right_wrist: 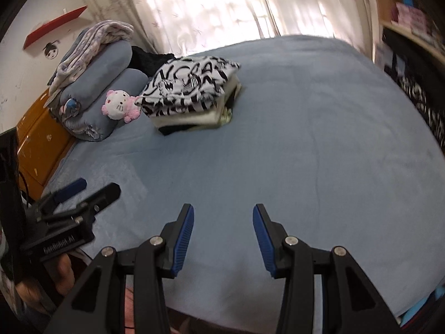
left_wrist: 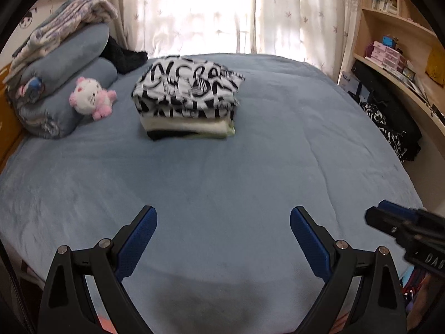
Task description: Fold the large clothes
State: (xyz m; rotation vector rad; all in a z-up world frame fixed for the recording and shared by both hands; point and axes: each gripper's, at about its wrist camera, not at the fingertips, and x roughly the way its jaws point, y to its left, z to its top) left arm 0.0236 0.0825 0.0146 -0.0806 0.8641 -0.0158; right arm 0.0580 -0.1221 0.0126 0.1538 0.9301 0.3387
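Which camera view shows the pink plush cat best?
The right wrist view: the pink plush cat appears face-on, whiskers visible, beside the folded stack. The left wrist view shows it smaller and softer.

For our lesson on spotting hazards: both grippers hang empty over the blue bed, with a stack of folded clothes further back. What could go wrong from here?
1. The stack of folded clothes looks uneven, its black-and-white top piece overhanging; a careless nudge could topple it.
2. The plush toy lies close beside the stack and might get snagged or knocked.
3. The left gripper and right gripper, both open, hover close together and could collide.
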